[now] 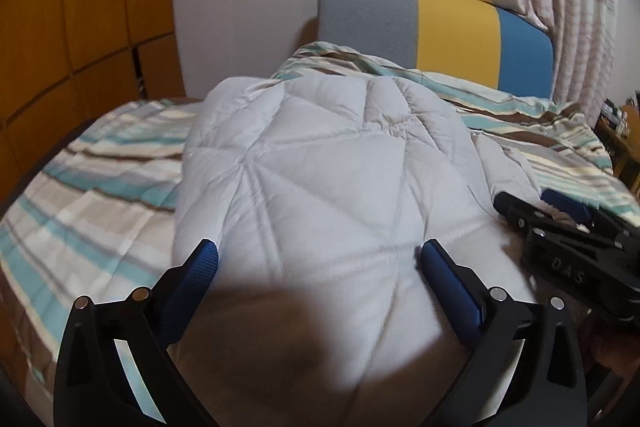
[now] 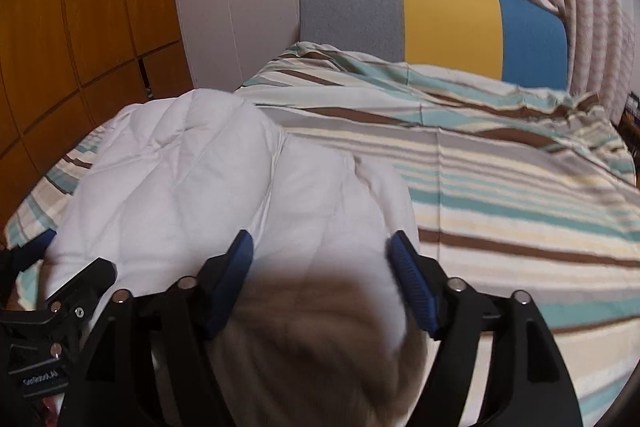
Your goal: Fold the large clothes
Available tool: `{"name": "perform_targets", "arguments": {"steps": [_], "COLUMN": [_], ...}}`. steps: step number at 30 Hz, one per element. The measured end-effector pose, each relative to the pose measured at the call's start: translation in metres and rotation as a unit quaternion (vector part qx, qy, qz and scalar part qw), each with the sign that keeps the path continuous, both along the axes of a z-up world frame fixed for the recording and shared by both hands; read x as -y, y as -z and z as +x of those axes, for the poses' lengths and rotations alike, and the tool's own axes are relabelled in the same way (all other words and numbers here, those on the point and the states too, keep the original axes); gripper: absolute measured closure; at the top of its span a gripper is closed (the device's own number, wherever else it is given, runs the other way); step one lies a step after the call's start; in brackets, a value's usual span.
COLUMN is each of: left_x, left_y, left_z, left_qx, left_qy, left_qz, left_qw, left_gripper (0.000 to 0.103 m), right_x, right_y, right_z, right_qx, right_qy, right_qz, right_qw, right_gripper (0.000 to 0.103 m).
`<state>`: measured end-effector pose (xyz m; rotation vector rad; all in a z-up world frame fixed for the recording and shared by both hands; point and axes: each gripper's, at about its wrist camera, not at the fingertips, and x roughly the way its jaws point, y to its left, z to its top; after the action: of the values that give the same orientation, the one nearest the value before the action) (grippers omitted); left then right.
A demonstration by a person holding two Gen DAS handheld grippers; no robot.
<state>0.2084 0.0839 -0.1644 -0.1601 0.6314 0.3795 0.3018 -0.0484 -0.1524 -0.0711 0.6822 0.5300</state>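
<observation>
L gripper (image 1: 318, 259) hangs w/ jaws spread wide, gripping nothing; white quilted puffer jacket (image 1: 320, 179) lies right under and ahead of it, bundled on the striped bedsheet (image 1: 92, 187). Looks like a fold just laid down, so no pinch needed. R gripper (image 2: 320, 251), just beside it on the jacket's right edge, also apart and empty, fabric below not between pads. Headboard (image 2: 440, 23) well ahead.
</observation>
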Motion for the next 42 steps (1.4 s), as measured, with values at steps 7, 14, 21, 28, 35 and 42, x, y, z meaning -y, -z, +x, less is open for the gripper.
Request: {"name": "perform_targets", "arguments": {"steps": [7, 14, 21, 28, 35, 42], "left_x": [0.005, 0.015, 0.027, 0.036, 0.042, 0.057], "left_y": [-0.007, -0.008, -0.008, -0.013, -0.027, -0.040], "left_z": [-0.050, -0.084, -0.117, -0.145, -0.170, -0.190], "left_qx": [0.018, 0.004, 0.001, 0.003, 0.023, 0.041], "left_qy": [-0.022, -0.029, -0.037, -0.061, -0.070, -0.064], "left_qz": [-0.027, -0.016, -0.008, 0.005, 0.002, 0.013], "left_qw": [0.9992, 0.9994, 0.9993, 0.9981, 0.9973, 0.9970], "left_gripper": [0.003, 0.003, 0.003, 0.003, 0.003, 0.003], "right_x": [0.021, 0.033, 0.045, 0.056, 0.074, 0.093], "right_y": [-0.012, -0.019, -0.019, -0.022, -0.027, -0.040], "right_z": [-0.037, -0.072, -0.108, -0.143, -0.169, -0.192], "right_qx": [-0.016, -0.016, -0.022, -0.020, -0.020, -0.006], "right_qy": [-0.009, -0.021, -0.041, -0.057, -0.058, -0.054], "right_qz": [0.014, 0.015, 0.015, 0.021, 0.031, 0.044], "right_qw": [1.000, 1.000, 0.999, 0.998, 0.998, 0.998], "right_gripper": [0.018, 0.015, 0.014, 0.010, 0.008, 0.007]}}
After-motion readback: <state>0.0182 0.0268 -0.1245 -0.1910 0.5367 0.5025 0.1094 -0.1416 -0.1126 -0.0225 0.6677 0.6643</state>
